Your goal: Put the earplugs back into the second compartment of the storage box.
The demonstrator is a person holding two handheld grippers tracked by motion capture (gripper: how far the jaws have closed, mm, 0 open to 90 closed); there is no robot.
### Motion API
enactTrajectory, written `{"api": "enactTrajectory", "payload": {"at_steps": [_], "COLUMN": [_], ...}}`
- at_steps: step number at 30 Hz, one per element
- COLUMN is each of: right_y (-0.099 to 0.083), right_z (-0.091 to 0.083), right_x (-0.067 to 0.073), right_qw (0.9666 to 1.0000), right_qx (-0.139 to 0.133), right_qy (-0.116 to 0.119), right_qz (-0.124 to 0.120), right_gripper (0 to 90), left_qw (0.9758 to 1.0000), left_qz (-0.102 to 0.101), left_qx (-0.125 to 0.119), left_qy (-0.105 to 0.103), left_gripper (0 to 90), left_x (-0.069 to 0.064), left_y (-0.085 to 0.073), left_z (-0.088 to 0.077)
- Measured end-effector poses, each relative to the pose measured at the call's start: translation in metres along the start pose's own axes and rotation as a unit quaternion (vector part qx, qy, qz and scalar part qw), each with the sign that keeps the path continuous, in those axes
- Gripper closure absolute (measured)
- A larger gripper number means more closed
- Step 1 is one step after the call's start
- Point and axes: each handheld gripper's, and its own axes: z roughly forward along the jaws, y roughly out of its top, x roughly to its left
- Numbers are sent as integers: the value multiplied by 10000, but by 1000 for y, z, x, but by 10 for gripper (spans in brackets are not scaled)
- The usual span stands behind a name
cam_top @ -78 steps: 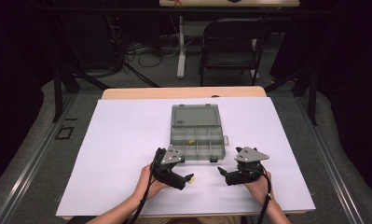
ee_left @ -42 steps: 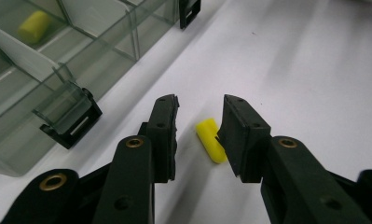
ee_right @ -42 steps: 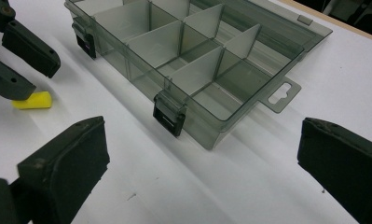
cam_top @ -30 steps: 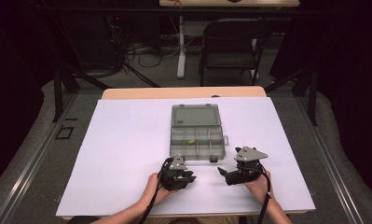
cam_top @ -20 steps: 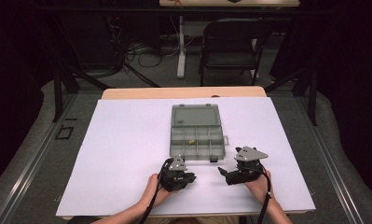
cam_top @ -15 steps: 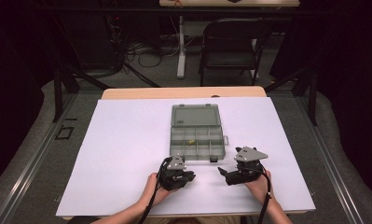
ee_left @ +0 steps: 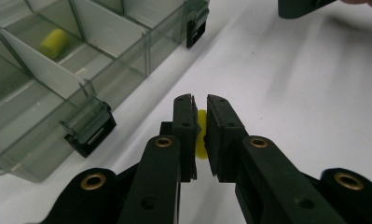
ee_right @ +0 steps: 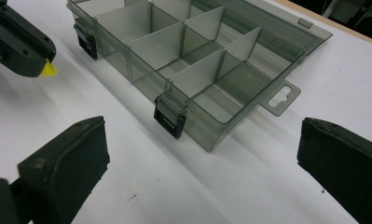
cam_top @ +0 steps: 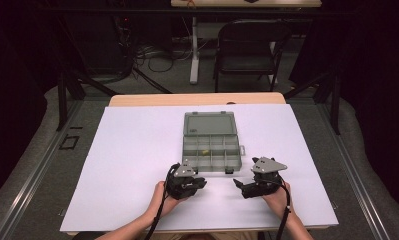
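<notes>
Your left tool [cam_top: 199,183] sits low over the white-covered counter [cam_top: 127,150], just off the near left corner of the clear plastic organizer box [cam_top: 211,147], its jaws nearly closed and pinching a small yellow piece [ee_left: 201,135] between the pads. In the left tool view that yellow piece stands squeezed in the narrow gap between the two black jaws, with the counter right below it; whether it touches the surface cannot be told. In the right tool view the same piece pokes out as a yellow tip [ee_right: 48,70] from the left tool's jaws, at about 10 o'clock from the box's near latch [ee_right: 169,116]. Your right tool [cam_top: 239,186] rests at about 5 o'clock from the box, close to its near right corner, jaws spread wide and holding nothing, with bare counter between them. The box lies open at the middle of the counter, its lid [cam_top: 210,123] folded back at 12 o'clock and its divided tray toward you. A second yellow piece [cam_top: 204,150] lies in one of the middle compartments, seen also in the left tool view at about 10 o'clock [ee_left: 53,42] from the jaws. Both of your hands come in from 6 o'clock, each wrapped around its tool, cables trailing back toward you.
</notes>
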Motion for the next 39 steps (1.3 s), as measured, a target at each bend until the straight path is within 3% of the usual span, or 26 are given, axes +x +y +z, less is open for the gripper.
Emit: {"api": "enactTrajectory", "payload": {"at_steps": [5,10,18,25,39], "right_y": [0,1,1,2,5], "right_z": [0,2,2,0,5], "right_x": [1,0,2,3,4], "right_qw": [10000,10000,10000,10000,10000], "right_qx": [23,18,15,-53,-67], "right_qy": [9,21,36,10,20], "right_qz": [-11,12,-14,-23,-23], "right_gripper": [12,12,13,13,13], "left_qw": [9999,9998,9995,9989,9981], "left_qz": [67,-14,16,212,90], "left_qx": [-108,-167,-293,-367,-535], "left_qy": [91,95,121,188,285], "left_gripper": [822,822,823,825,825], "left_x": [4,11,14,15,29], "left_y": [4,8,15,23,37], "left_z": [-7,-10,-15,-19,-22]}}
